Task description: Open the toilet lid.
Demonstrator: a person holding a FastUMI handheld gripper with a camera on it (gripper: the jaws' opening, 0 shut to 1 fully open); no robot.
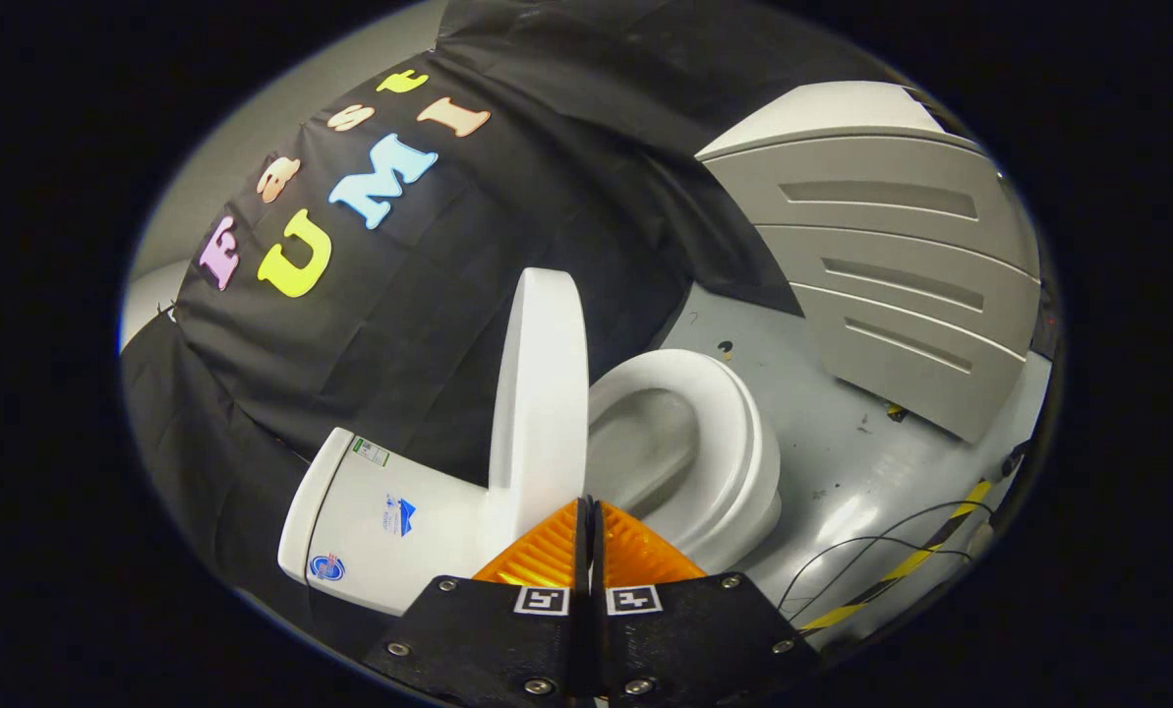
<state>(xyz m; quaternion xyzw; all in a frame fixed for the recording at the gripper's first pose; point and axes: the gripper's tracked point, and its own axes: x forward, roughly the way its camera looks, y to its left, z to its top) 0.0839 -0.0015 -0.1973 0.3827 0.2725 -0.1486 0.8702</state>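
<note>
The gripper [588,506] is nearest: its two fingers are pressed together with no gap, clenched on nothing. The fingertips meet just below the lower edge of the lid [539,393], and they seem to touch it or nearly so, but the view is too curved there to be sure.

The lid lies straight ahead at 12 o'clock from the fingertips. It is already raised and stands about upright on its hinge side, seen almost edge-on, so its long axis runs from the fingertips away toward 12 o'clock. I judge the opening as almost done; what is left is perhaps to lean the lid back against the tank.

At 10 o'clock from the fingertips, just beside the lid, is the tank [380,516], with small stickers on its side. At 1 o'clock, on the other side of the lid, the seat [733,442] and the open bowl [645,447] are uncovered.

So the coming move turns on this: the lid stands between tank and bowl, and a push must go toward 10 o'clock, to the tank, not to the bowl.

Farther, beyond the bowl at 2 o'clock, is the grey floor [822,413] with thin cables [881,551] and a striped tape [901,568], and then a grey ribbed panel [901,265].
</note>
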